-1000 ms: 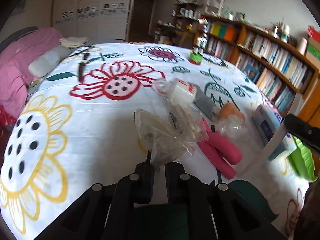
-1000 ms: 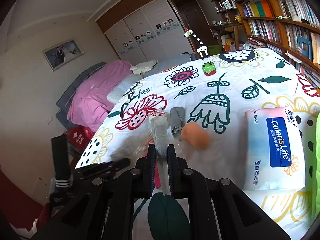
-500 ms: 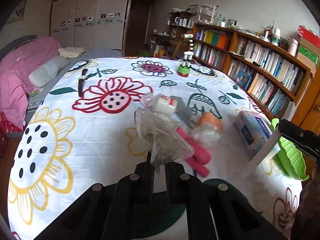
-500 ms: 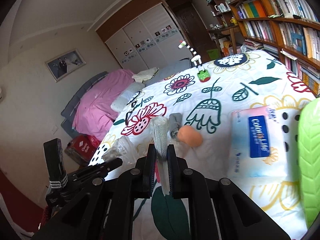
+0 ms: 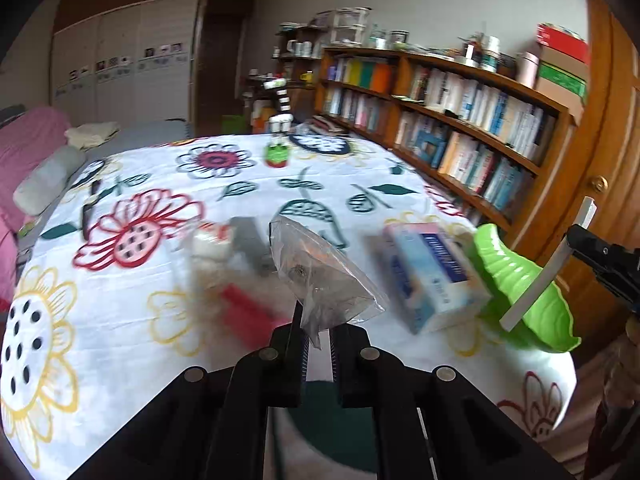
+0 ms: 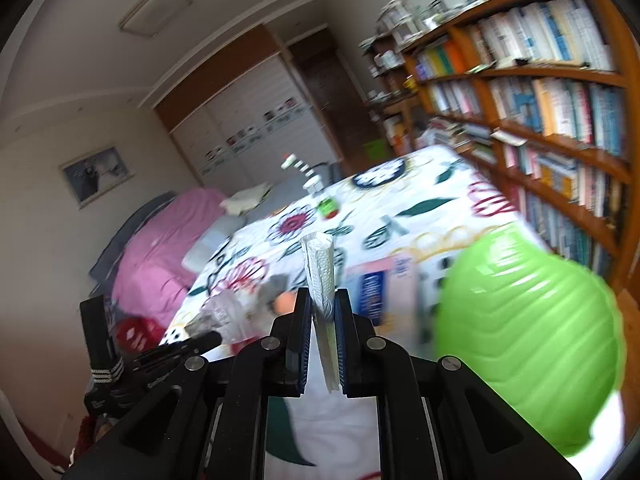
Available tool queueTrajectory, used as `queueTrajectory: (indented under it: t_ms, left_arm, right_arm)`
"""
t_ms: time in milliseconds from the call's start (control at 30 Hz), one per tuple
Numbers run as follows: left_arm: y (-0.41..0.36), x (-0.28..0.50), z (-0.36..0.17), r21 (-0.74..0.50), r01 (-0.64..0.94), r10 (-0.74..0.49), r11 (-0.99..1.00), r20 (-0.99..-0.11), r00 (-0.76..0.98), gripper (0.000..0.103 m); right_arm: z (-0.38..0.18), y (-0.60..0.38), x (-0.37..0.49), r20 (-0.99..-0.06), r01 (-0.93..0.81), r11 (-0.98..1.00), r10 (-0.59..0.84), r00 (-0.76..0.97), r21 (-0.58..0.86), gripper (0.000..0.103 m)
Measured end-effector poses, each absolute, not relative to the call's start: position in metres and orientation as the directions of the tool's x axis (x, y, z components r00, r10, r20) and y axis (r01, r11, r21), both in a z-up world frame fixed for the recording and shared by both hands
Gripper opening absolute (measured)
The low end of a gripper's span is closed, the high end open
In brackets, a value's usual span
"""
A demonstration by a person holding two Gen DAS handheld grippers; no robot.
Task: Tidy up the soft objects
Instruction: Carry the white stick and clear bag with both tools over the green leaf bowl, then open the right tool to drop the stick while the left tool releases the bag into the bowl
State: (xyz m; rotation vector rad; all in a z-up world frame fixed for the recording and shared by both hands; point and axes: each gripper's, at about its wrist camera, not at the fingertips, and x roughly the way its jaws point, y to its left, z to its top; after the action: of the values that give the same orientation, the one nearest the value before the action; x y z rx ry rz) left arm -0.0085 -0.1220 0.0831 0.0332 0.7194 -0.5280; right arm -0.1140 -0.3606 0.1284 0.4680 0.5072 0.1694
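Mid-carry, by the look of it: both held items lifted off the flowered bedspread (image 5: pixel 120 320) and headed toward the green leaf-shaped tray (image 5: pixel 516 280) at the right edge of the left wrist view.

Left gripper (image 5: pixel 318 344) pinched on the lower corner of a clear plastic bag (image 5: pixel 320 276), bag standing up at frame centre, well above the spread. Right gripper (image 6: pixel 323 320) pressed tight on a white mesh-textured roll (image 6: pixel 320 276), roll upright at centre of its own view, tray filling the lower right there.

Left behind on the spread, blurred: a small white wrapped bundle (image 5: pixel 212 240), a grey cloth (image 5: pixel 250 240), something red (image 5: pixel 248 316) at lower centre, and a tissue pack (image 5: pixel 432 276) just beside the tray.

Next move, probably: swing each piece over the tray, lower, then release; light, floppy bag likely to cling or drift on release.

Compared with half a second ago: both cameras swung rightward with heavy blur, tray much larger in the right wrist view, tissue pack nearer centre in the left, grips unchanged.
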Motion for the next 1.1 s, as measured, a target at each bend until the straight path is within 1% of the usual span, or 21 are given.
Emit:
queueTrajectory:
  t_ms: [267,467,600,900,933,967,1033,1100]
  left_arm:
    - [-0.163,-0.019,0.093,-0.128,0.555,-0.5,0.822,-0.629,0.596,0.009]
    - [-0.191,-0.023,0.097,-0.123,0.601,-0.531,0.79,-0.626,0.571,0.009]
    - [-0.209,-0.026,0.098,-0.122,0.631,-0.552,0.766,-0.628,0.548,0.009]
    - [-0.236,-0.031,0.098,-0.108,0.67,-0.568,0.735,-0.636,0.522,0.01]
    - [-0.238,-0.031,0.097,-0.106,0.673,-0.569,0.732,-0.638,0.519,0.01]
    - [-0.241,-0.031,0.097,-0.104,0.676,-0.57,0.729,-0.639,0.516,0.01]
    - [-0.246,-0.032,0.096,-0.101,0.683,-0.572,0.723,-0.641,0.511,0.01]
    - [-0.25,-0.031,0.096,-0.099,0.689,-0.574,0.718,-0.643,0.506,0.01]
  right_arm:
    - [0.139,-0.415,-0.154,-0.427,0.1,0.898,0.104,0.898,0.429,0.011]
    - [0.134,-0.446,-0.168,-0.474,0.197,0.9,0.011,0.881,0.388,0.011]
    - [0.124,-0.464,-0.167,-0.531,0.255,0.896,-0.026,0.847,0.364,0.012]
    - [0.094,-0.483,-0.139,-0.639,0.297,0.895,-0.017,0.769,0.332,0.013]
    - [0.091,-0.484,-0.133,-0.65,0.299,0.894,-0.012,0.76,0.333,0.017]
    - [0.088,-0.486,-0.128,-0.661,0.305,0.892,-0.009,0.75,0.334,0.025]
    - [0.083,-0.489,-0.12,-0.673,0.327,0.883,-0.016,0.739,0.338,0.038]
    - [0.079,-0.493,-0.116,-0.664,0.327,0.869,0.003,0.748,0.372,0.039]
